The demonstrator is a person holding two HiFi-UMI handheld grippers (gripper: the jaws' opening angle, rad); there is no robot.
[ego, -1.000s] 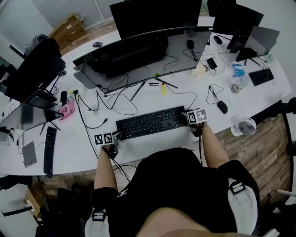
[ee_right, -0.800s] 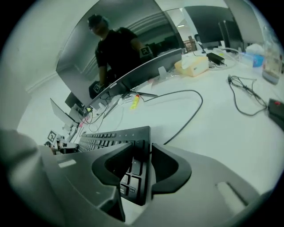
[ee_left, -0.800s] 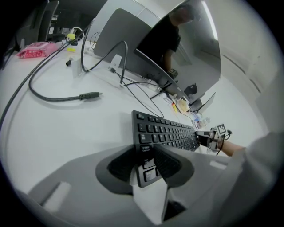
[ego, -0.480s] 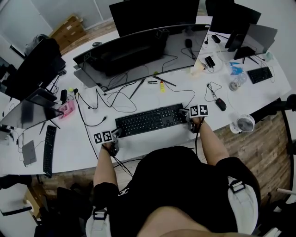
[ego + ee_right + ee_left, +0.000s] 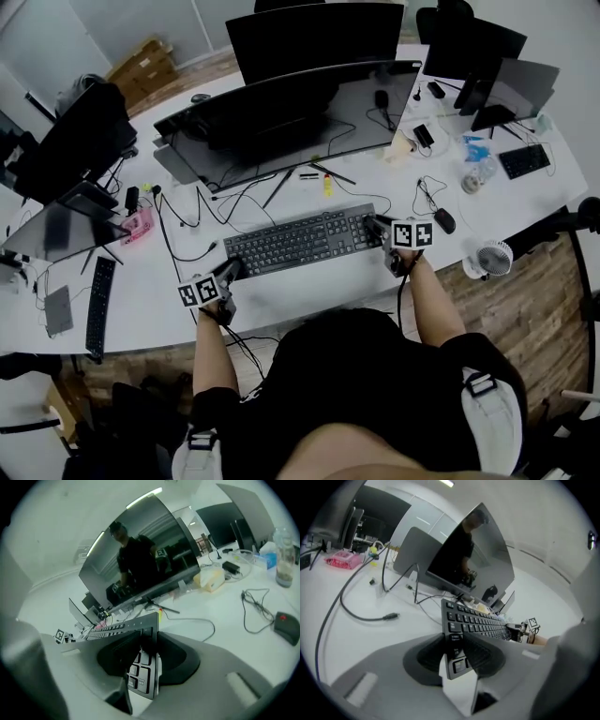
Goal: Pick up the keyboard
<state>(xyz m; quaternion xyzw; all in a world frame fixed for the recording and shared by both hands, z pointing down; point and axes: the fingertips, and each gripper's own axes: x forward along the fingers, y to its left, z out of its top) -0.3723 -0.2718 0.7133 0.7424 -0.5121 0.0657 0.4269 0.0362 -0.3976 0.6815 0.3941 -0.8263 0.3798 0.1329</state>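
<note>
**A:** Keyboard (image 5: 302, 241), where does it sit?

**B:** Middle of the head view, running from lower left up to the right, below the curved monitor (image 5: 281, 103). It looks tilted and, as I judge it, clear of the desk (image 5: 309, 300) rather than lying flat on it.

**A:** Who has hold of it?

**B:** Both ends are taken. The left gripper (image 5: 228, 275) is at the lower-left end, and its own view shows the short edge wedged between the two dark pads, both touching it. Those jaws are opening a touch at this moment, but the keyboard is between them and pinched. The right gripper (image 5: 382, 230) is at the right end, and its view shows that end clamped between its pads as well.

**A:** So how far along?

**B:** The reach and the grip look done, and the lift seems under way or nearly finished. What may be left is bringing it level and holding it steady.

**A:** Anything nearby to mind?

**B:** A cable (image 5: 361, 199) loops on the desk just above the right end; I can't tell whether it belongs to the keyboard. A mouse (image 5: 444, 219) lies further right, apart from it.
</note>
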